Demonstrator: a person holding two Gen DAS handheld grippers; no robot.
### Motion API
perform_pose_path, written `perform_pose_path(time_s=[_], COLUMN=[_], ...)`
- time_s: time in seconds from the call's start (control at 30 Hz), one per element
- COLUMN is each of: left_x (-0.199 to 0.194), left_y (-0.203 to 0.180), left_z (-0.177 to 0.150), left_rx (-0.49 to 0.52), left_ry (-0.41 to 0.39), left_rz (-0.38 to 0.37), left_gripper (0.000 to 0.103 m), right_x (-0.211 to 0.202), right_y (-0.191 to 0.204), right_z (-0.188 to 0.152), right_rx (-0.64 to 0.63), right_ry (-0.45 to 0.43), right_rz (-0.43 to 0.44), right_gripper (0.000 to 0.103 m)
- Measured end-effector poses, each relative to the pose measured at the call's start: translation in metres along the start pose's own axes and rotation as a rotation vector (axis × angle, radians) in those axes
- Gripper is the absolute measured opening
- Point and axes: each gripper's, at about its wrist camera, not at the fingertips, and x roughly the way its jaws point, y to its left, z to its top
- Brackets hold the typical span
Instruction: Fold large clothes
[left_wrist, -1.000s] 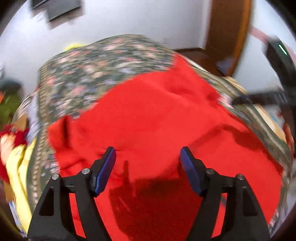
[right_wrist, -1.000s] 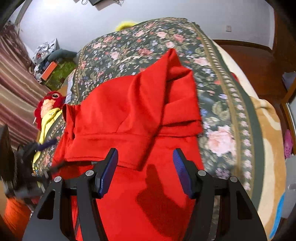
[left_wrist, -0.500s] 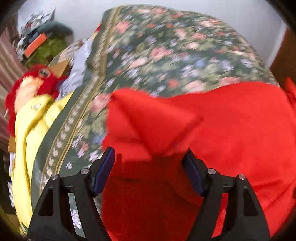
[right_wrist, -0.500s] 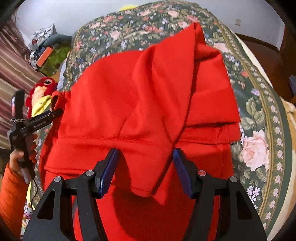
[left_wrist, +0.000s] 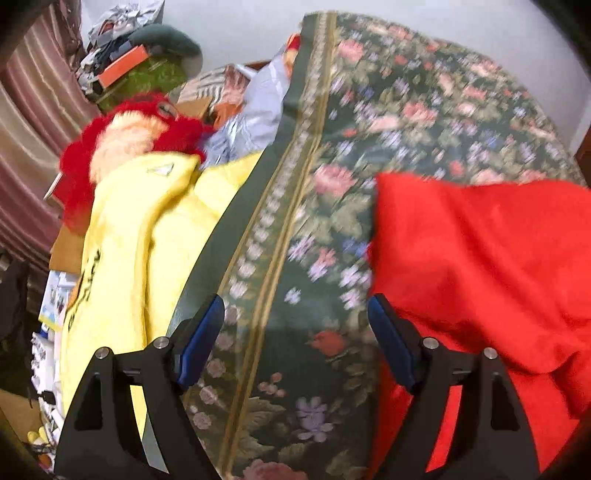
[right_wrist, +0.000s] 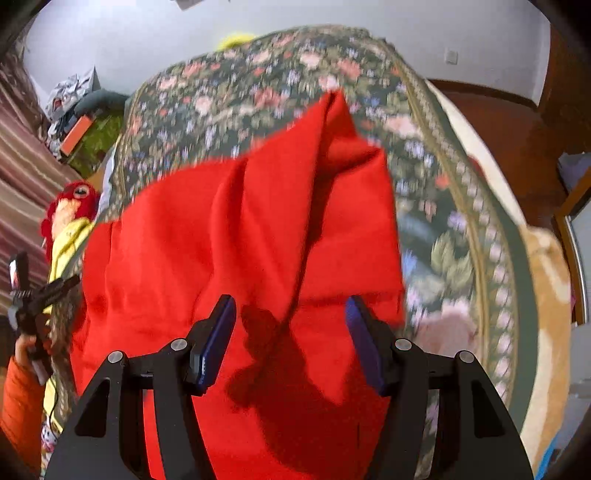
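The left gripper (left_wrist: 295, 347) had swung off the garment (right_wrist: 258, 229), fingers widening, empty; right gripper (right_wrist: 290, 339) empty; next, regrasp at three o'clock.

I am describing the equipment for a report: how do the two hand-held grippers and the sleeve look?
Both the left gripper and right gripper have black triangular cut-out frames, silver screws and blue fingers. The sleeve is orange.

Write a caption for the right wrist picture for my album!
Open right gripper hovering over a crumpled red cloth garment on the dark floral bedspread.
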Motion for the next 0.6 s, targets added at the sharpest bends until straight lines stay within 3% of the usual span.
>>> perform_pose_path(time_s=[0.13, 0.3, 0.43, 0.6], left_x=[-0.02, -0.009, 0.022, 0.059], left_y=[-0.022, -0.065, -0.089, -0.091], left_z=[0.017, 0.042, 0.045, 0.035], left_rx=[0.012, 0.073, 0.108, 0.124], left_ry=[-0.062, -0.066, -0.01, 0.052], left_rz=[-0.075, -0.119, -0.082, -0.048], left_gripper=[0.08, 0.081, 0.081, 0.083], right_x=[0.007, 0.035, 0.061, 0.062], right_y=[0.013, 0.026, 0.014, -0.021], right_z=[0.031, 0.065, 0.079, 0.078], right_rx=[-0.004, -0.014, -0.023, -0.022], right_ry=[-0.04, -0.035, 0.0, -0.026], right_rz=[0.011, -0.02, -0.181, -0.293], right_gripper=[0.058, 0.058, 0.058, 0.058])
